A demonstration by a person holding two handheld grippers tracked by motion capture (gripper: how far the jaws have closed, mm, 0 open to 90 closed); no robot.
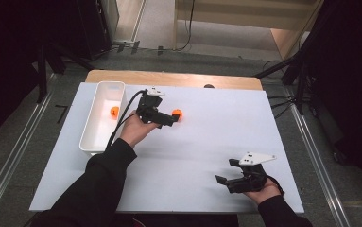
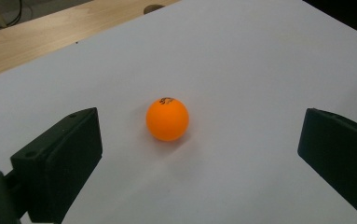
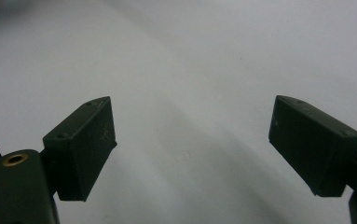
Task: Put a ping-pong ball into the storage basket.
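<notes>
The left tool (image 1: 173,118) is spread wide, its jaws flanking an orange ball (image 2: 167,119) on the white counter (image 1: 207,142) without touching it; the right tool (image 1: 223,182) hovers near the counter's front edge, released and empty

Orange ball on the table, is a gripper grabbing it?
No. The orange ball lies free between the open left gripper jaws; the right gripper holds nothing.
</notes>
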